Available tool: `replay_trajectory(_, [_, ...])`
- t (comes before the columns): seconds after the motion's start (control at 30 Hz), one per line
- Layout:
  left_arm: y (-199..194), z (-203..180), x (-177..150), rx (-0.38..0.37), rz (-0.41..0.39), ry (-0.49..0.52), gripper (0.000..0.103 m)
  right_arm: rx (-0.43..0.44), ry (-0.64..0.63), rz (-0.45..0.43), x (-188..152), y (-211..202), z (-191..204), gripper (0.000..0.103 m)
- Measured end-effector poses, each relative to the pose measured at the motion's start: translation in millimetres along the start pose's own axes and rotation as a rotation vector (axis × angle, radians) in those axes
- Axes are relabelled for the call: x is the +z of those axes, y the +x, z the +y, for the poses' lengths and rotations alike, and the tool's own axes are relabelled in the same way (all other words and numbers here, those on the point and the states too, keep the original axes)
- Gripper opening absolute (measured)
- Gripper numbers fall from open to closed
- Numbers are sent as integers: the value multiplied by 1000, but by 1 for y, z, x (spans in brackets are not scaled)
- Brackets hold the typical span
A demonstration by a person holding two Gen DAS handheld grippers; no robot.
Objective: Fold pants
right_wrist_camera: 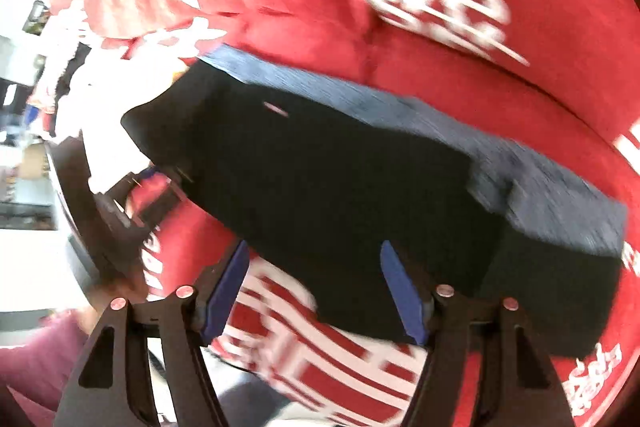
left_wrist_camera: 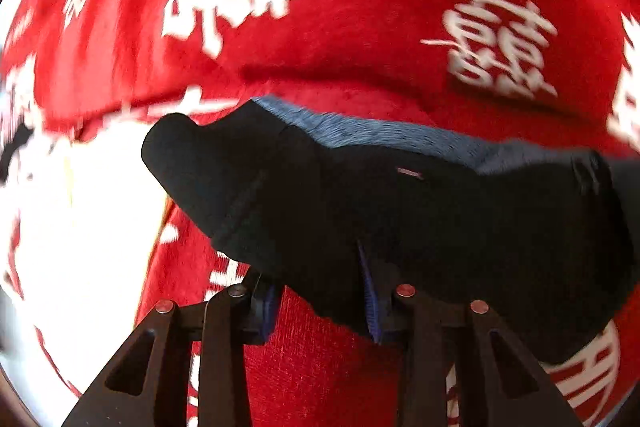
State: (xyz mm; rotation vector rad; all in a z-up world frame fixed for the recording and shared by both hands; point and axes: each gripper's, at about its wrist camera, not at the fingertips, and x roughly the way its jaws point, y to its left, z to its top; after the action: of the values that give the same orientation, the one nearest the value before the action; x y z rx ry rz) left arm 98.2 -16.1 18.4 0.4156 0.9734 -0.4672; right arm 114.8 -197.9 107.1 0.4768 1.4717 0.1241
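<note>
The pants (left_wrist_camera: 400, 211) lay as a thick dark bundle on the red cloth (left_wrist_camera: 360, 27) with its white characters, a bluish ribbed band along the far edge. From where I stood they looked already folded small, so the worry was mostly about undoing that work.

The likeliest slip sat with the left claw (left_wrist_camera: 324, 307). Its blue pads were narrow, and the near hem of the bundle draped over the right-hand pad at about six o'clock in its view; I could not tell whether fabric was truly pinched there or only lying across. If it was caught, any lift of that hand would have dragged the top layer open and spoiled the fold. The soft, rumpled cloth beneath could also have ridden up with it.

The right claw (right_wrist_camera: 320, 291) stood wide, one pad at seven o'clock over the red cloth, the other at five o'clock against the bundle's near edge, with nothing gripped between them. A careless sweep from there could have nudged the stack askew.

Both claws pointed steeply down at the bundle from the near side. In the right view the left tool and a hand in a dark red sleeve (right_wrist_camera: 36, 355) showed around eight o'clock. Both pictures were smeared.
</note>
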Motion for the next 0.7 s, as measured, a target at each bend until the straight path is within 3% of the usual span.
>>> replay_trajectory(0.13, [0,-4,0,23,-10,59,35,48,-77,93,74,13,43,81])
replay_trajectory(0.27, [0,-11,1,47,-21,110,36,95,-153,238,122,47,96,82])
replay_trajectory(0.4, [-1,-14,0,58,-35,139,36,50,-298,378,138,84,148,82])
replay_trajectory(0.57, [-5,-15,0,55,-39,138,36,-111,-401,489,135,130,174,82])
replay_trajectory(0.6, [-5,-16,-1,53,-39,141,36,-137,-395,502,134,135,171,78])
replay_trajectory(0.63, [-6,-17,0,45,-37,143,36,-138,-388,510,133,137,166,53])
replay_trajectory(0.7, [-11,-21,1,33,-39,155,36,-83,-336,495,128,129,152,20])
